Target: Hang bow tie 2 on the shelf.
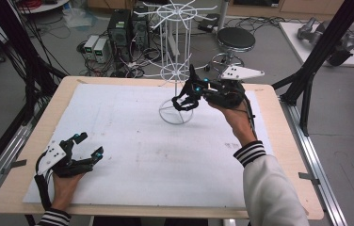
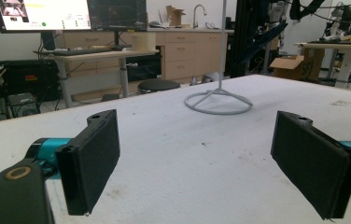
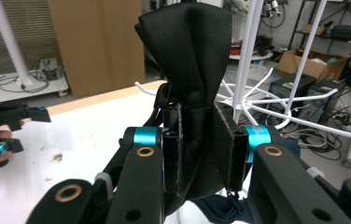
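A folded piece of black fabric [image 3: 187, 51] stands up between the jaws of my right gripper [image 3: 201, 149], which is shut on it. In the high view this gripper [image 1: 191, 92] hovers beside the pole of a white wire hook stand [image 1: 175, 73], just above the stand's ring base [image 1: 176, 121], and part of the black fabric [image 1: 183, 102] hangs below the jaws. The stand's white hooks [image 3: 267, 100] spread out right behind the fabric. My left gripper [image 1: 88, 146] rests at the near left of the table, open with nothing between its pads [image 2: 92, 158]. Far ahead of it is the stand's base [image 2: 218, 100].
The white mat [image 1: 132, 155] covers most of the wooden table [image 1: 15, 183]. Behind the table are a black stool [image 1: 235, 38] and computer boxes [image 1: 118, 28] with cables on the floor. Black frame posts [image 1: 307, 80] stand at the right and left edges.
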Action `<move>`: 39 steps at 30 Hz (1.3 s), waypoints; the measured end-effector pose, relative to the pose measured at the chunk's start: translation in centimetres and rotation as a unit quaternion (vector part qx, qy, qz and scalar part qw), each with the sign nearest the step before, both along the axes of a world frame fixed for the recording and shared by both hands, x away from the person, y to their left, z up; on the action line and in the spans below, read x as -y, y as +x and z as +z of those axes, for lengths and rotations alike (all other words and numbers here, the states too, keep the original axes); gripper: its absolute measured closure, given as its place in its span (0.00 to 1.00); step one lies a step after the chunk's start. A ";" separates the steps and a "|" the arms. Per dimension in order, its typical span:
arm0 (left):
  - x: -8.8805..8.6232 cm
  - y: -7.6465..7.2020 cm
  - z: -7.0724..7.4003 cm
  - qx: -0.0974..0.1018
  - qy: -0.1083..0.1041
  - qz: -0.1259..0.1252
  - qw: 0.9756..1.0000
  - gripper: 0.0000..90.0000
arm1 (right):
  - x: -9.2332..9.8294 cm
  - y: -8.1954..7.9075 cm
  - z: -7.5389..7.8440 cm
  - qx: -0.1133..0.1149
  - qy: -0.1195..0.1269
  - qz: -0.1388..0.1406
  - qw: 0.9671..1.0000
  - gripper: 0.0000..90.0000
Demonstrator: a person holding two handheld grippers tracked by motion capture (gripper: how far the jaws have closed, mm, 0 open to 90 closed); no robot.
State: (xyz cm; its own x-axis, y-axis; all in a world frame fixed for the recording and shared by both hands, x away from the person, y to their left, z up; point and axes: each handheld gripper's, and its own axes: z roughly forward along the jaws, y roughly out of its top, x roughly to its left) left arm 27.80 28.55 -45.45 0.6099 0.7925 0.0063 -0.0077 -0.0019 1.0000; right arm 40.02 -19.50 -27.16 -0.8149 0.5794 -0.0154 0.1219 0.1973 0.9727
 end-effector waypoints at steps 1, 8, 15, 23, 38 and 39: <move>0.0 0.0 0.0 0.000 -0.001 0.000 1.000 0.18 | -0.1 0.0 0.0 0.001 -0.001 -0.006 1.000 0.83; 0.0 0.0 0.0 0.000 0.000 0.000 1.000 0.18 | -0.5 0.4 0.1 0.007 0.001 -0.035 0.999 0.83; 0.0 0.0 0.0 -0.001 -0.001 0.000 1.000 0.18 | -1.1 0.7 0.2 0.017 -0.012 -0.051 0.998 0.83; -0.1 0.0 0.0 -0.002 -0.003 -0.001 1.000 0.18 | -1.7 1.2 0.0 0.021 -0.018 -0.066 0.997 0.83; 0.0 0.0 0.0 0.000 -0.004 -0.002 1.000 0.18 | -2.5 1.2 0.1 0.060 -0.045 -0.125 0.989 0.55; -0.1 0.0 0.0 -0.001 -0.003 -0.002 1.000 0.18 | -2.4 1.2 0.1 0.063 -0.045 -0.128 0.989 0.54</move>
State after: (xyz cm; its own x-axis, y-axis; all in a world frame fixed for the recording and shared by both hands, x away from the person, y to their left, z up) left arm 27.79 28.60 -45.46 0.6133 0.7898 0.0002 -0.0063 0.0046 1.0000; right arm 41.26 -17.05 -27.05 -0.6306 0.7577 -0.1680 0.0579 0.2617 0.9634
